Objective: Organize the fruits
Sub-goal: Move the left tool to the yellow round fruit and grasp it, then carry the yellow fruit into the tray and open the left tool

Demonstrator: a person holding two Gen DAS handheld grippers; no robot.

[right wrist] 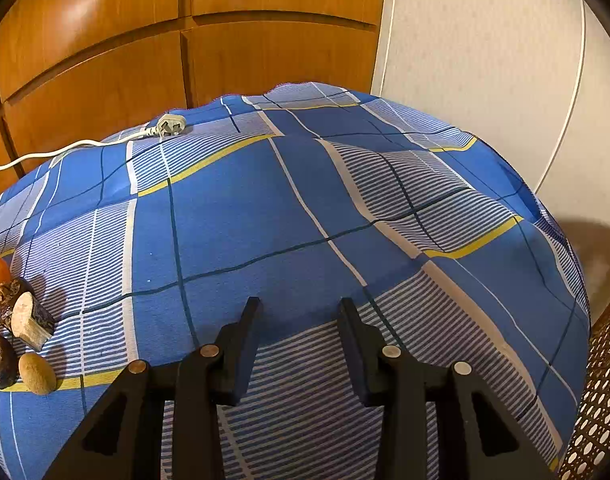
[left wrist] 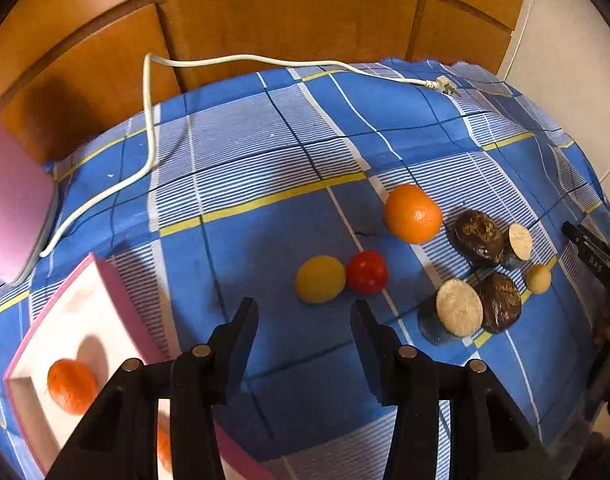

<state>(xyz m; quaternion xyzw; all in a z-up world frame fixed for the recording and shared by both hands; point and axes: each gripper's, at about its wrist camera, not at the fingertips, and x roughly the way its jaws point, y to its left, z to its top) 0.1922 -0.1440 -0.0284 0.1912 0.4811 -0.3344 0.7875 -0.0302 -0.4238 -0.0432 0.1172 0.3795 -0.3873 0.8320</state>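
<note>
Seen from my left wrist, my left tool (left wrist: 305,312) hangs spread and empty above the blue plaid cloth (left wrist: 265,240) that covers the surface, its fingertips just short of a yellow fruit (left wrist: 320,279) touching a red fruit (left wrist: 367,272). Beyond them sits a large orange (left wrist: 412,213), and to its right lies a cluster of dark brown fruits (left wrist: 478,236) and pale cut halves (left wrist: 459,307), with a small tan fruit (left wrist: 538,279) beside them. At lower left a pink-rimmed tray (left wrist: 105,280) already holds another orange (left wrist: 71,386). A white cord (left wrist: 145,120) trails across the cloth to a plug (left wrist: 445,83). My right tool (left wrist: 593,248) enters at the far right edge. From my right wrist, my right tool (right wrist: 299,316) is likewise spread and holds nothing, over bare plaid cloth (right wrist: 305,200); the brown fruits (right wrist: 1,356), a cut piece (right wrist: 27,320) and the tan fruit (right wrist: 37,372) lie well apart at the left edge.
</note>
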